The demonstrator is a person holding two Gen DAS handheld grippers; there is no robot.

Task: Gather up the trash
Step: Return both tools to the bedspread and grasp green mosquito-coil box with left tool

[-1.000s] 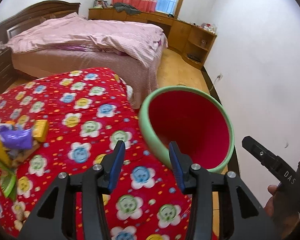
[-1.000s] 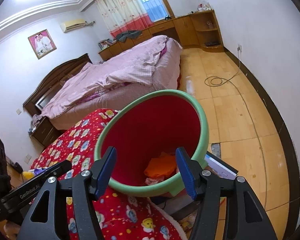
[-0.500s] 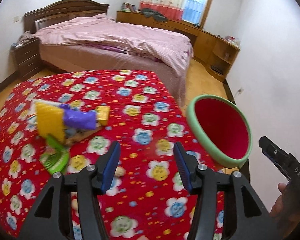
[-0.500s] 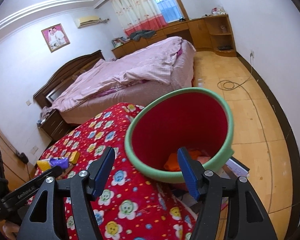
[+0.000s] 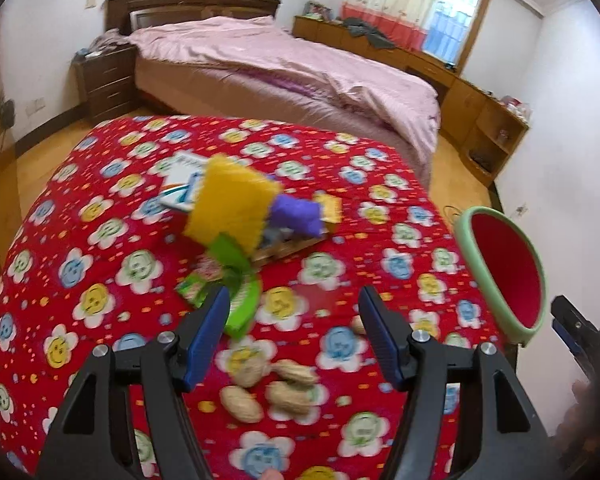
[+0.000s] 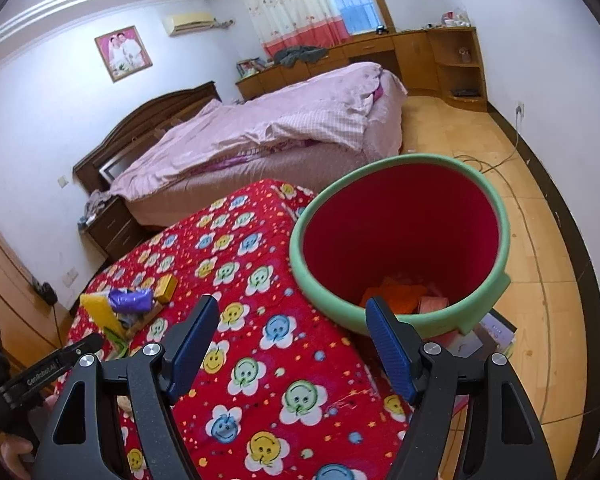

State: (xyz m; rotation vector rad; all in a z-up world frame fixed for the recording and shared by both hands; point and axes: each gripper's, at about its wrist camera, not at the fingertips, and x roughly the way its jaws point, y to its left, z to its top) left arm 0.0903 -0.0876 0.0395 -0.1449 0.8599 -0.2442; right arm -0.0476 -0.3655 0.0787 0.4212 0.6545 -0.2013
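The left gripper [image 5: 292, 334] is spread wide and holds nothing, above peanut shells [image 5: 274, 388] on the red flowered cloth [image 5: 100, 248]. Just beyond lies a pile of wrappers [image 5: 240, 216]. The right gripper [image 6: 290, 346] is also released and empty, near the green-rimmed red bin [image 6: 400, 240], which contains orange trash [image 6: 396, 294].

Motion blur smears the yellow packet [image 5: 232, 200], purple wrapper [image 5: 296, 214] and green wrappers [image 5: 236, 280], leaving their print unreadable. The bin [image 5: 496, 276] wall hides most of its contents. The frame edge cuts off the right tool [image 5: 580, 336].
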